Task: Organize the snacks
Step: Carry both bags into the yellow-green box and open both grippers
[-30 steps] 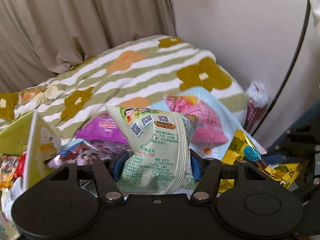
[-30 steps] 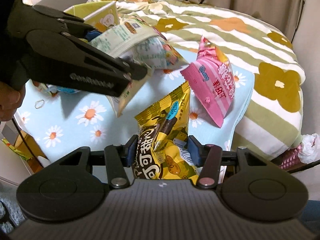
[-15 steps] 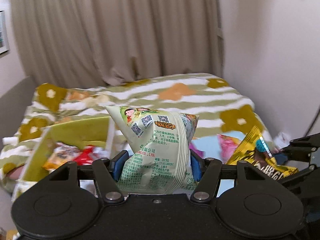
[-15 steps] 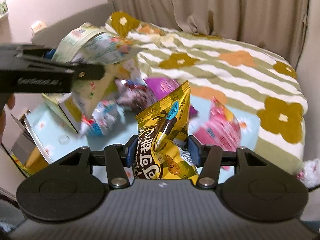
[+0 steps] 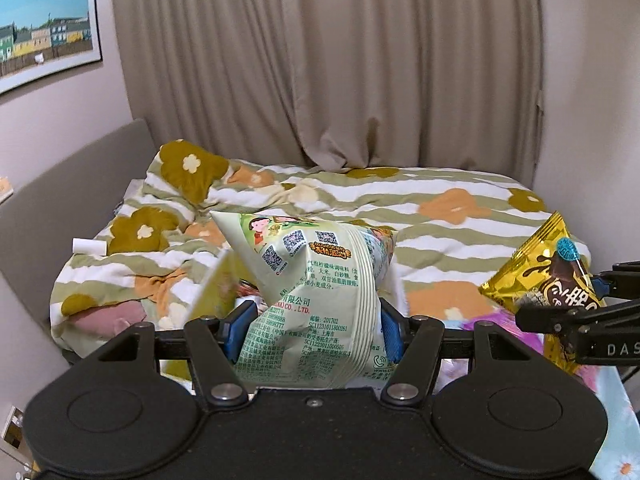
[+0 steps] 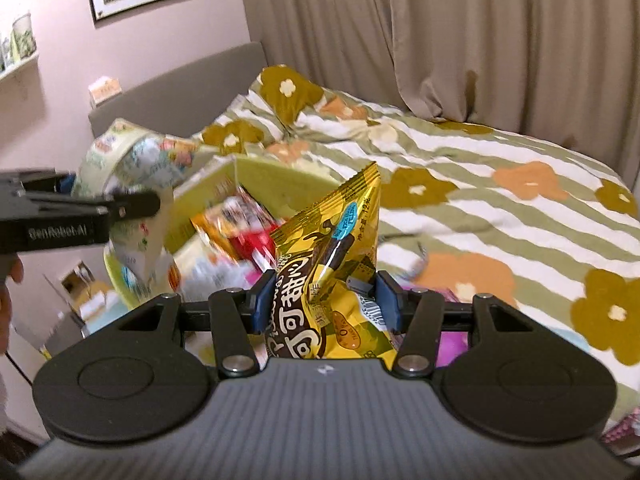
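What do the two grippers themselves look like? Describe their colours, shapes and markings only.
Both are black plastic. The left gripper and right gripper each have blue finger pads, angled linkage bars with silver pivot screws, and two round discs on the body. White lettering "GenRobot.AI" marks the left one's side; the right's housing is ribbed grey.

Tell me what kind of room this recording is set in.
Most likely a bedroom: a bed with a flowered, striped duvet and grey headboard, closed beige curtains behind it, and a framed picture on the wall.
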Motion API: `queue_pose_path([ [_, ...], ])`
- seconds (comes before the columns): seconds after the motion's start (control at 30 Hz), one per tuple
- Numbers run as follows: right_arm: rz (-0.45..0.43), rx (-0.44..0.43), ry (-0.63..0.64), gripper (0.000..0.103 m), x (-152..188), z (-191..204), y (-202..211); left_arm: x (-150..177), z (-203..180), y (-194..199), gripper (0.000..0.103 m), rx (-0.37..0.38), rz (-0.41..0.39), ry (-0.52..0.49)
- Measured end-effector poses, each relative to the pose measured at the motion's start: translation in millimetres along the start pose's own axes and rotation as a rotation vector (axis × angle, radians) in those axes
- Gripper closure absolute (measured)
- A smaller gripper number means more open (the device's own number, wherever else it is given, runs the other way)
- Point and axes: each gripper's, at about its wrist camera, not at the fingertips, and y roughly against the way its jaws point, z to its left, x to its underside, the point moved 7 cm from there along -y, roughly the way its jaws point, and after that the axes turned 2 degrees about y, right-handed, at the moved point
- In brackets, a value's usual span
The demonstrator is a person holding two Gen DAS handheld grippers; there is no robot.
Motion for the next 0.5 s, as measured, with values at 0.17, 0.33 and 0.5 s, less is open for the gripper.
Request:
queue_pose_path([
  [0.17, -0.009, -0.004, -0.059, 0.036, -35.0, 31.3, -47.3, -15.2, 41.4, -36.2, 0.036, 0.029, 0.039, 0.007],
  [0.33, 0.011, 0.028, -0.148, 0.035, -55.6, 50.1, -98.5, -24.8, 68.5, -83.7, 0.036, 0.091, 0.092, -0.009],
  [0.5, 0.042, 0.11, -0.232, 0.035, -60.2, 52.1, -138.0, -24.6, 70.2, -128.6, 0.036, 0.181, 0.15, -0.05],
])
